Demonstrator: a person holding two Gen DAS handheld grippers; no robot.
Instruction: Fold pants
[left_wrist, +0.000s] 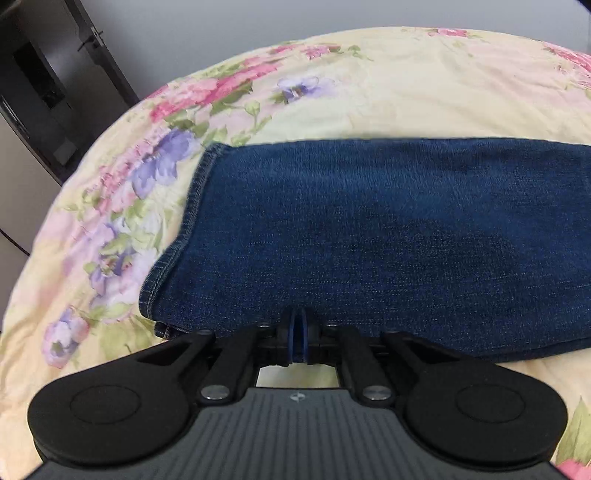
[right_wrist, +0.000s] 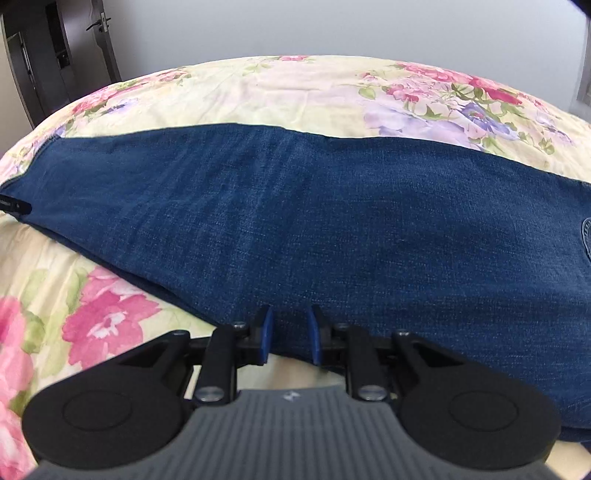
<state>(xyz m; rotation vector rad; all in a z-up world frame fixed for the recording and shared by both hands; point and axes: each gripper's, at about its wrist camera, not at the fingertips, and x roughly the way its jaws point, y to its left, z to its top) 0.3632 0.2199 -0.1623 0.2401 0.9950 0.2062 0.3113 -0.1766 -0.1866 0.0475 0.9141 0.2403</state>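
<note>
Pants (left_wrist: 388, 236): dark blue denim, lying flat on a bed cover (left_wrist: 406, 96). Long axis runs left to right across both views. In the left wrist view the hem end (left_wrist: 192, 206) points left, with pale stitching along its edge and a second layer showing beneath at the near-left corner, so the cloth is doubled there. In the right wrist view the pants (right_wrist: 314, 221) widen toward the right, where a stitched pocket corner (right_wrist: 586, 236) shows at the frame edge.

Left gripper (left_wrist: 298, 338): blue pads drawn nearly together, only a thin slit between them, at the near edge of the denim. Whether any cloth is pinched in that slit cannot be told.

Right gripper (right_wrist: 289, 338): pads stand a little apart, with the near edge of the denim lying in the gap. Whether the pads press on the cloth cannot be told.

Materials: denim is finely woven, matte, with faint lengthwise fading and shallow creases. Bed cover is pale yellow cotton-like fabric, lightly wrinkled, printed with pink and purple flowers and green leaves. Gripper bodies are black, with round discs and a ribbed grey housing.
</note>
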